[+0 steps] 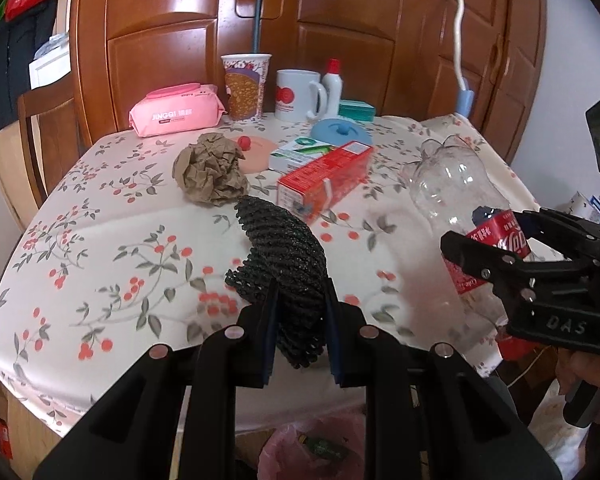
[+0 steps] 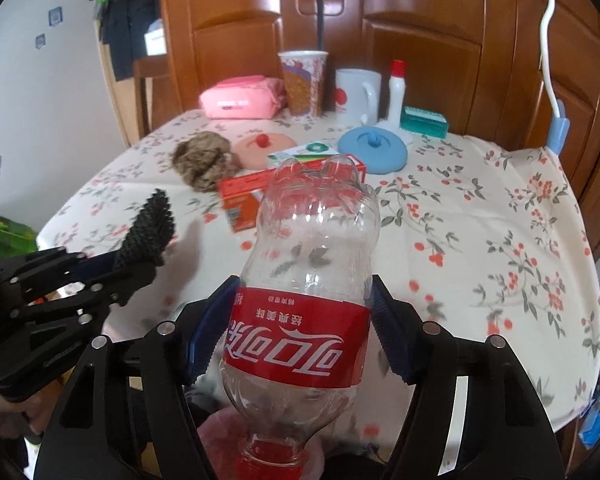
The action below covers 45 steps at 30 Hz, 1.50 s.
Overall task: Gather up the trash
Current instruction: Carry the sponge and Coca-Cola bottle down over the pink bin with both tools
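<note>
My left gripper (image 1: 300,292) is shut on a black foam net sleeve (image 1: 284,248), held over the near edge of the flowered tablecloth (image 1: 100,240). My right gripper (image 2: 304,300) is shut on an empty clear cola bottle (image 2: 312,240) with a red label; its cap points back toward me and both pads press on the label. In the left wrist view the bottle (image 1: 452,184) and right gripper (image 1: 488,232) are at the right. A crumpled brown paper ball (image 1: 212,172) and a red carton (image 1: 324,180) lie mid-table. A pink bag (image 1: 312,448) hangs below the table edge.
At the back stand a pink wipes pack (image 1: 176,110), a paper cup (image 1: 246,86), a white mug (image 1: 298,94), a small white bottle (image 1: 332,86) and a teal box (image 1: 356,110). A blue lid (image 1: 340,130) and pink lid (image 1: 256,150) lie flat. A wooden wardrobe (image 1: 340,20) rises behind.
</note>
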Each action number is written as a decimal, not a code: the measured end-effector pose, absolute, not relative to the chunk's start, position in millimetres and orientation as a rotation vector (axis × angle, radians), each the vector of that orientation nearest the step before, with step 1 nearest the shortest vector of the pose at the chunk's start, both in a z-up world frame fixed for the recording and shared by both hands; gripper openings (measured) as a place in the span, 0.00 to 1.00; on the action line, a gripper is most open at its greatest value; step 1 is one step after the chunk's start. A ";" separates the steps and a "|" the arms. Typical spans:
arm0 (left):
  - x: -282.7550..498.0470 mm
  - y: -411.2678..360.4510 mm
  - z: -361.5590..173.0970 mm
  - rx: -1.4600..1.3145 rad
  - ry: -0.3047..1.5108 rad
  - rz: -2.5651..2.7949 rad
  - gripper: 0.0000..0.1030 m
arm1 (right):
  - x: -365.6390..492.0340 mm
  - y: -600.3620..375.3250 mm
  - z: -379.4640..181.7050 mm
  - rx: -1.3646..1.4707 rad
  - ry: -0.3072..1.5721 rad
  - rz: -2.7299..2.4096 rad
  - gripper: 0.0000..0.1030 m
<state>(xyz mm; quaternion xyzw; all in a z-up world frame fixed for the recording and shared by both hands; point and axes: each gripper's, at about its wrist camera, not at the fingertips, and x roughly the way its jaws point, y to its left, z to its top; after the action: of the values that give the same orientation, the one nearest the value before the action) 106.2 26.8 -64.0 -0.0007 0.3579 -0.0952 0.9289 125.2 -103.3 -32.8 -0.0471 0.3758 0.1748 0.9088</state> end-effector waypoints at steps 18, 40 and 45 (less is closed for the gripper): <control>1.6 -6.2 -115.1 0.050 0.863 -0.277 0.20 | 13.7 -107.5 -86.1 -0.063 0.857 0.451 0.65; -8.2 -8.3 -367.3 0.088 1.400 -0.270 0.20 | 8.3 -89.2 -344.6 -0.143 1.347 0.447 0.65; 0.3 -11.0 -412.0 0.082 1.514 -0.277 0.21 | 14.0 -79.9 -400.1 -0.176 1.477 0.454 0.65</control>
<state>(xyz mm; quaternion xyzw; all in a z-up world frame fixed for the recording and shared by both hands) 0.3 -11.0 -412.0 0.0369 0.6842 -0.1250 0.7176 14.0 -79.9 -400.1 -0.0794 0.6662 0.2047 0.7127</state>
